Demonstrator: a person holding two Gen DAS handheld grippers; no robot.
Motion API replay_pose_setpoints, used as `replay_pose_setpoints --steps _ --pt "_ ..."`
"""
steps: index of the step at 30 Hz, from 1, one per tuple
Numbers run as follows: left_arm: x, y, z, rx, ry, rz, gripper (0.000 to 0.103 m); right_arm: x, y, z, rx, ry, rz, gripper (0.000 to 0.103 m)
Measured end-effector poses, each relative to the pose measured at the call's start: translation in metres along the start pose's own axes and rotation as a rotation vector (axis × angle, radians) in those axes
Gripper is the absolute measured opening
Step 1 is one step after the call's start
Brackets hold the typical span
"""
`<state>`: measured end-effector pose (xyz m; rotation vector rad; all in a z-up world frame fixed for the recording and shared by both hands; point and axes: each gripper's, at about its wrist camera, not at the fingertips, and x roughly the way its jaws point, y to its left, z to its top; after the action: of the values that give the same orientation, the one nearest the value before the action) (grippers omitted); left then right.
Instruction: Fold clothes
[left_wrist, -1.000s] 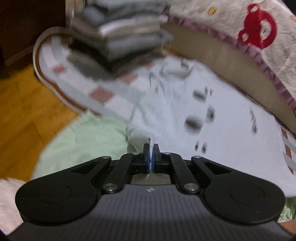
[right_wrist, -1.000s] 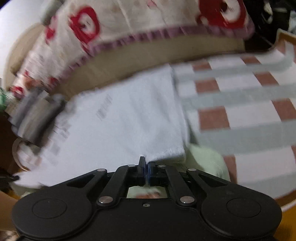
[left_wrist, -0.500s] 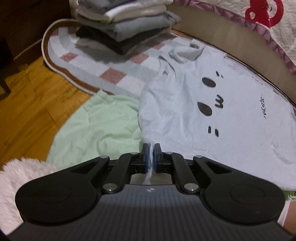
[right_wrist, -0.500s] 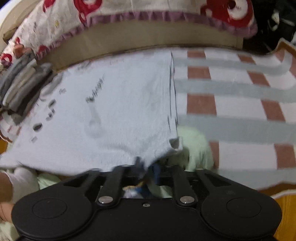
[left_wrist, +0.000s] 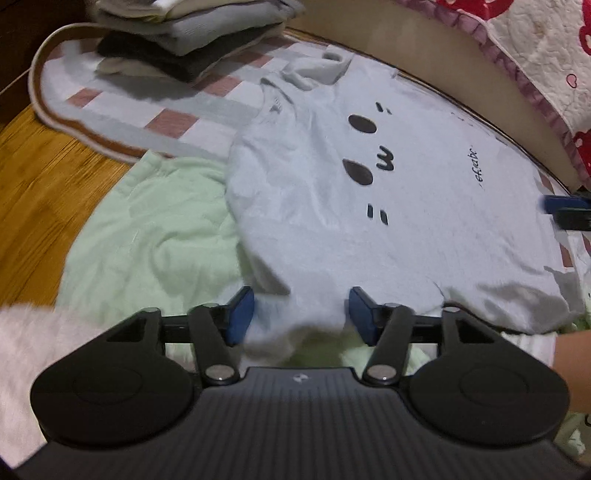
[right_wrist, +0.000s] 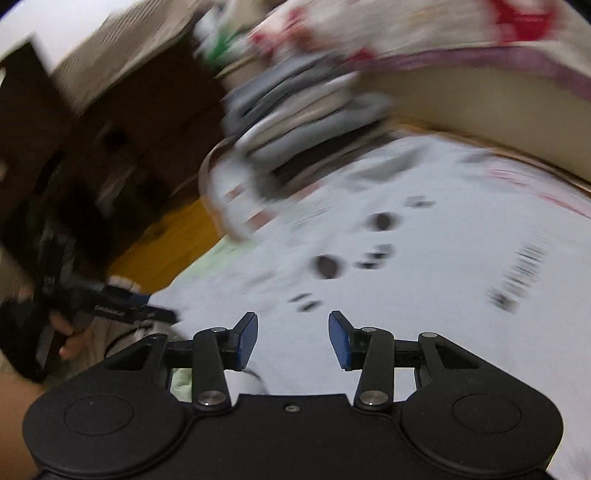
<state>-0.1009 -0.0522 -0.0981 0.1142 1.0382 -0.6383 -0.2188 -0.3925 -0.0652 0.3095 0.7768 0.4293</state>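
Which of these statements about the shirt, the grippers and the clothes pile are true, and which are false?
1. The left gripper is shut on the pale blue shirt. False: its jaws stand apart, with the shirt's edge between them.
2. The shirt lies with its printed face up. True.
3. The right gripper is open. True.
4. The folded clothes pile sits on the green cloth. False: it rests on the checked mat.
5. The shirt partly overlaps the green cloth. True.
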Motion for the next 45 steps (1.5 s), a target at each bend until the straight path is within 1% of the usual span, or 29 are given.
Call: replay_pose_setpoints --steps 1,5,6,7,10,12,13,14,17,18,20,22,23,24,26,28,29,30,31,32,33,34,35,37,38,40,41,43,45 --pt "0.005 0.003 0.007 -0.001 -0.010 -0.019 0.003 0.019 0.006 0.009 -0.037 0.028 0.044 0.048" --pt "0.027 0.014 0.046 -0.019 -0.057 -0.118 0.003 0.055 0.034 0.022 -0.193 0.017 0.209 0.048" --pt "0.035 0.016 0.057 -0.028 -0.054 -0.138 0.003 0.063 0.039 0.024 -0.206 0.035 0.243 0.048" --pt "0.045 0.019 0.068 -0.044 -0.044 -0.158 0.003 0.072 0.044 0.025 -0.224 0.056 0.253 0.048" --pt "0.087 0.034 0.095 -0.173 0.005 -0.221 0.003 0.100 0.058 0.025 -0.299 0.143 0.226 0.048" --pt "0.115 0.043 0.102 -0.259 0.042 -0.235 0.003 0.119 0.061 0.022 -0.330 0.210 0.192 0.049" --pt "0.126 0.045 0.102 -0.274 0.053 -0.228 0.003 0.128 0.060 0.019 -0.341 0.234 0.166 0.049" --pt "0.134 0.044 0.101 -0.261 0.058 -0.209 0.003 0.135 0.056 0.016 -0.343 0.249 0.146 0.049" --pt "0.137 0.032 0.092 -0.158 0.060 -0.131 0.004 0.151 0.050 0.007 -0.350 0.278 0.110 0.049" --pt "0.135 0.032 0.092 -0.142 0.054 -0.130 0.004 0.155 0.049 0.004 -0.363 0.285 0.102 0.049" --pt "0.129 0.036 0.094 -0.143 0.031 -0.166 0.005 0.162 0.049 -0.002 -0.417 0.294 0.071 0.049" --pt "0.127 0.047 0.095 -0.181 0.021 -0.196 0.005 0.175 0.056 -0.004 -0.500 0.285 0.007 0.049" --pt "0.128 0.052 0.095 -0.208 0.026 -0.206 0.005 0.177 0.061 -0.007 -0.546 0.264 -0.010 0.049" --pt "0.130 0.058 0.093 -0.255 0.031 -0.239 0.005 0.178 0.066 -0.010 -0.600 0.247 -0.019 0.049" --pt "0.139 0.074 0.088 -0.387 0.041 -0.345 0.003 0.179 0.084 -0.019 -0.758 0.236 0.011 0.049" --pt "0.144 0.087 0.085 -0.491 0.046 -0.411 0.003 0.185 0.097 -0.026 -0.885 0.208 -0.054 0.049" --pt "0.144 0.090 0.084 -0.512 0.044 -0.416 0.003 0.189 0.100 -0.027 -0.925 0.193 -0.090 0.049" --pt "0.143 0.091 0.083 -0.515 0.041 -0.407 0.003 0.191 0.099 -0.024 -0.912 0.185 -0.098 0.048" --pt "0.141 0.091 0.082 -0.513 0.039 -0.398 0.003 0.191 0.096 -0.018 -0.864 0.177 -0.077 0.045" --pt "0.138 0.090 0.081 -0.499 0.036 -0.385 0.003 0.191 0.092 -0.013 -0.815 0.169 -0.055 0.022" --pt "0.134 0.088 0.080 -0.480 0.031 -0.368 0.003 0.190 0.088 -0.007 -0.767 0.162 -0.033 0.008" --pt "0.129 0.086 0.080 -0.453 0.024 -0.349 0.004 0.189 0.084 -0.002 -0.717 0.153 -0.010 0.005" --pt "0.123 0.084 0.079 -0.421 0.014 -0.324 0.005 0.182 0.080 0.001 -0.660 0.142 0.022 0.004" --pt "0.113 0.083 0.078 -0.397 -0.015 -0.282 0.005 0.170 0.071 0.006 -0.546 0.120 0.084 0.004" --pt "0.112 0.088 0.077 -0.429 -0.026 -0.288 0.005 0.163 0.067 0.008 -0.489 0.109 0.115 0.006" --pt "0.112 0.107 0.074 -0.547 -0.040 -0.333 0.005 0.151 0.058 0.013 -0.374 0.087 0.176 0.005" --pt "0.113 0.113 0.073 -0.581 -0.045 -0.330 0.003 0.144 0.054 0.016 -0.317 0.076 0.206 0.005" --pt "0.107 0.113 0.074 -0.540 -0.059 -0.289 0.004 0.132 0.045 0.021 -0.202 0.054 0.266 0.005" --pt "0.100 0.104 0.076 -0.493 -0.069 -0.319 0.006 0.121 0.036 0.025 -0.088 0.033 0.313 0.005"
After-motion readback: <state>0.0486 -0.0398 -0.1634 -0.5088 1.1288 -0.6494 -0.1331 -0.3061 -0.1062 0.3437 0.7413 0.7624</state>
